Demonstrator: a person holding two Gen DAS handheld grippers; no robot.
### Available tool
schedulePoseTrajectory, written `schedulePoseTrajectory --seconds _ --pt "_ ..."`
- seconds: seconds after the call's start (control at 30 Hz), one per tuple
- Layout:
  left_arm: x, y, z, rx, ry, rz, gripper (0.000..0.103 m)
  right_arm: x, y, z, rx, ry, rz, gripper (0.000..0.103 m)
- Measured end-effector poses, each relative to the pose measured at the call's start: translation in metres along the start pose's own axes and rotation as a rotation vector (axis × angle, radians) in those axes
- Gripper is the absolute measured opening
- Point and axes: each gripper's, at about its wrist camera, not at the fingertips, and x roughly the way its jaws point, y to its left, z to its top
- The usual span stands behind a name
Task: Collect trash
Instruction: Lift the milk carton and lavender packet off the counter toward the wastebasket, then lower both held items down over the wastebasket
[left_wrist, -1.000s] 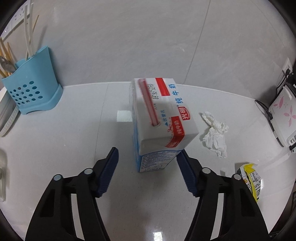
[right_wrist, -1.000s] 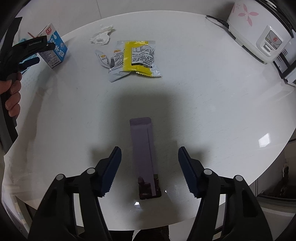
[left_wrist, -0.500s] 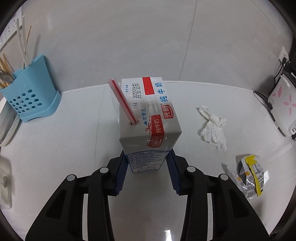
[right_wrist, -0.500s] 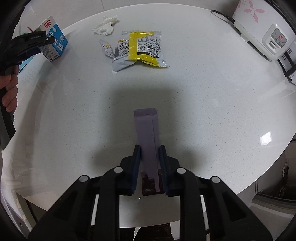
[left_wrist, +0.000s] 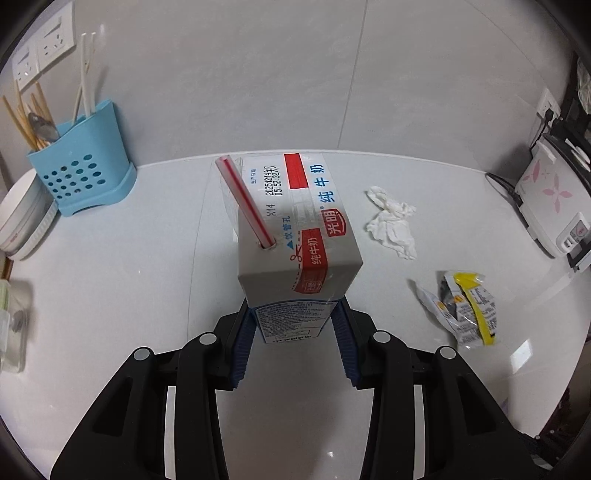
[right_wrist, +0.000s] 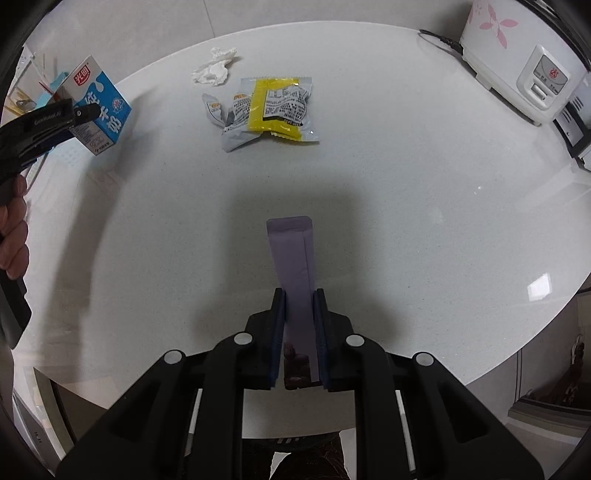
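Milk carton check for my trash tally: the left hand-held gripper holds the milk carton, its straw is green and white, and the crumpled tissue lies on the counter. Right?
Not quite. The left wrist view shows the straw in the milk carton is red and white. The left hand-held gripper does hold the carton, and the crumpled tissue lies on the counter.

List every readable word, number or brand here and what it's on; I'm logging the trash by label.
"光明", "纯牛奶", "饮管孔", "X14": milk carton top.
"2025" and more digits: the carton's date stamp, partly blurred.
"GenRobot.AI": side of the left gripper.
Fine print on the carton side, yellow snack wrapper and rice cooker panel: too small to read.
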Motion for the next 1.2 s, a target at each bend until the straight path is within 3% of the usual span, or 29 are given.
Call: schedulePoseTrajectory --seconds 0.67,1.2 --pt "-0.093 -0.046 -0.077 -0.093 -0.047 0.008 0.040 -0.033 -0.041 -0.045 -0.136 -0.069 0.075 0.015" --pt "-0.139 -0.072 -0.149 -0.114 -0.013 0.019 0.040 -0.052 -0.048 -0.079 -0.213 -0.090 0.154 0.015"
